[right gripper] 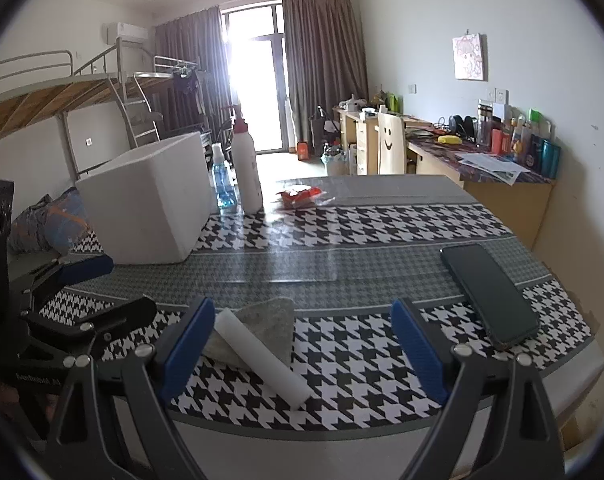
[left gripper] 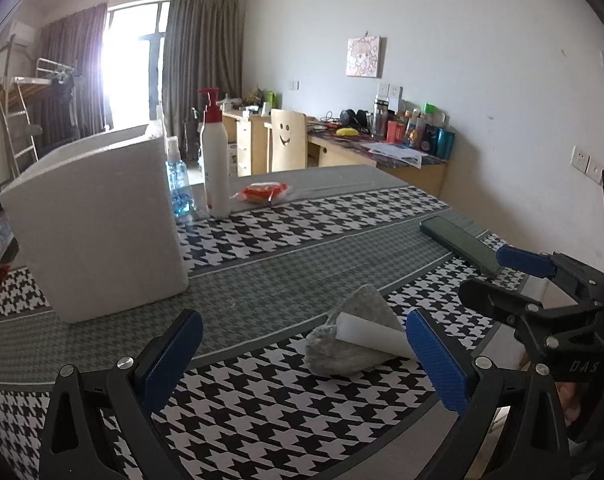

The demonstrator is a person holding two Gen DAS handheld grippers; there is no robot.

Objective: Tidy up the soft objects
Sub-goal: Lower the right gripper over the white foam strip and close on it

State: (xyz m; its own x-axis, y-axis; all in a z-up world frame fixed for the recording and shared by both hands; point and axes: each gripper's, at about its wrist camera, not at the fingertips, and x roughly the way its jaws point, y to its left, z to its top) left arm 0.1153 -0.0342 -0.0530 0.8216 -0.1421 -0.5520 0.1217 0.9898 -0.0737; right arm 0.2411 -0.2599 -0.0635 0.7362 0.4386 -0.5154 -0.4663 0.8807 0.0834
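Note:
A grey fuzzy soft pad [left gripper: 361,312] lies on the houndstooth table, with a white foam roll [left gripper: 371,334] on top of it. My left gripper [left gripper: 302,360] is open, just in front of the pad, its right finger beside the roll. In the right wrist view the pad [right gripper: 268,322] and the roll [right gripper: 262,356] lie between my open right gripper's [right gripper: 302,348] fingers, nearer the left one. The right gripper also shows at the right in the left wrist view [left gripper: 513,280]. A white foam box [left gripper: 98,224] stands open-topped at the table's left.
A black phone [right gripper: 487,294] lies on the table's right side. A white pump bottle [left gripper: 215,160], a blue spray bottle [left gripper: 178,184] and a red packet [left gripper: 264,193] stand behind the box. A cluttered desk [left gripper: 381,148] and a chair are beyond the table.

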